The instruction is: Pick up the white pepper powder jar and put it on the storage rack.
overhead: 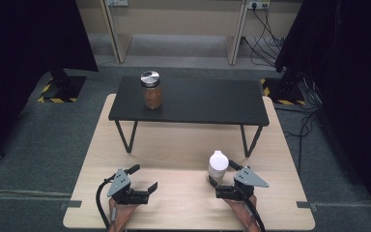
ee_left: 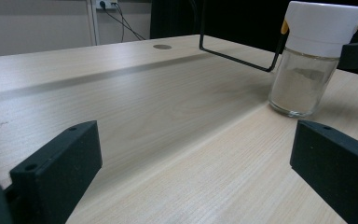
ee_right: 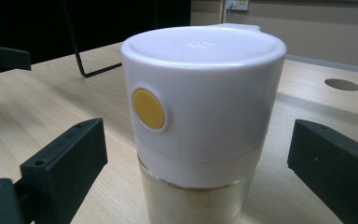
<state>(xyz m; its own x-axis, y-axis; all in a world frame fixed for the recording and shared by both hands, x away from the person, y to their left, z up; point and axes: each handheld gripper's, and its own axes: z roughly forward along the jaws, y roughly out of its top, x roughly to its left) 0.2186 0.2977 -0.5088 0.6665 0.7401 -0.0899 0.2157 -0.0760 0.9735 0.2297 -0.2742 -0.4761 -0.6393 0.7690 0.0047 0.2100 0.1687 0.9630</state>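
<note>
One yellow button (ee_right: 148, 108) on the jar (ee_right: 200, 126) faces the right tongs (ee_right: 198, 154).

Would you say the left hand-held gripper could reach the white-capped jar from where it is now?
Probably yes. The left hand-held gripper is open, and bare table lies between it and the white-capped jar. But the right hand-held gripper already straddles that jar with its jaws open, so the two might crowd each other.

Shaker jar (ee_right: 200, 121) base — cut off below.
</note>
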